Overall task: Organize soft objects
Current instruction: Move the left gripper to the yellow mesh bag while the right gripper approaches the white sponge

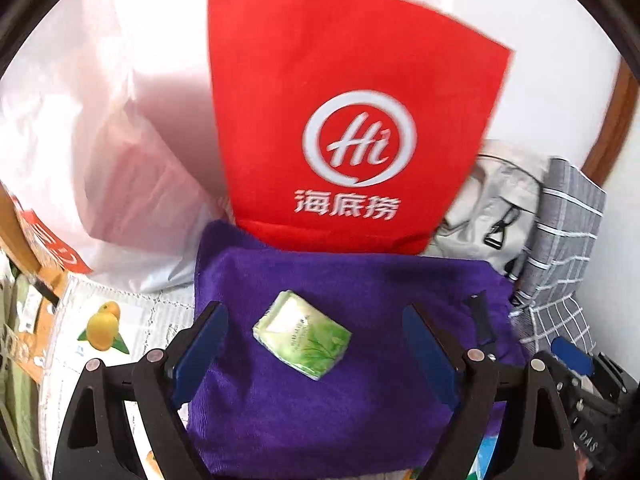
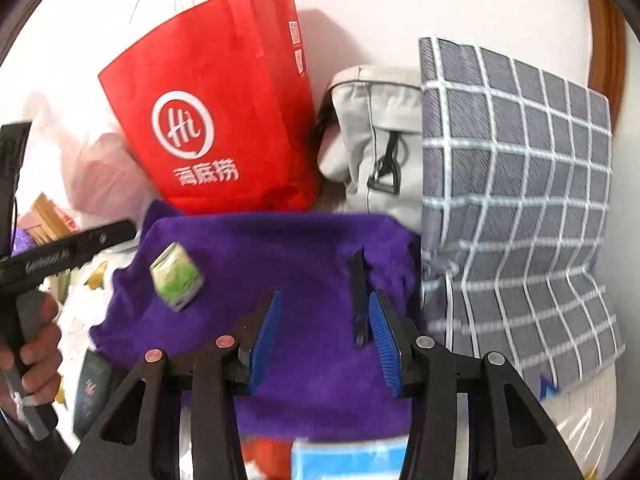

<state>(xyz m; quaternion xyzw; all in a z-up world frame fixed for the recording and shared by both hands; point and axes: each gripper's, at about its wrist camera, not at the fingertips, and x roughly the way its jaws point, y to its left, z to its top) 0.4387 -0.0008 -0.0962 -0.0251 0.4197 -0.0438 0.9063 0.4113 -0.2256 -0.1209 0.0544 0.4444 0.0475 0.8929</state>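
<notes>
A purple towel (image 1: pixel 340 392) (image 2: pixel 280 272) lies spread out in front of both grippers. On it rests a small green tissue pack (image 1: pixel 302 336) (image 2: pixel 176 280). My left gripper (image 1: pixel 315 309) hangs open just above the pack, its blue pads wide on either side and not touching it. My right gripper (image 2: pixel 326 300) is open over the towel's right part, with nothing pressed between its pads. A narrow dark strip (image 2: pixel 358 300) lies on the towel close to its right pad. A hand (image 2: pixel 38 344) grips the left gripper's handle.
Behind the towel stand a red paper bag (image 1: pixel 352 120) (image 2: pixel 224 120) with a white logo and a white plastic bag (image 1: pixel 100 140). To the right are a grey bag with a buckle (image 2: pixel 376 132) and a grey checked cushion (image 2: pixel 520 200). A fruit-print mat (image 1: pixel 104 324) lies left.
</notes>
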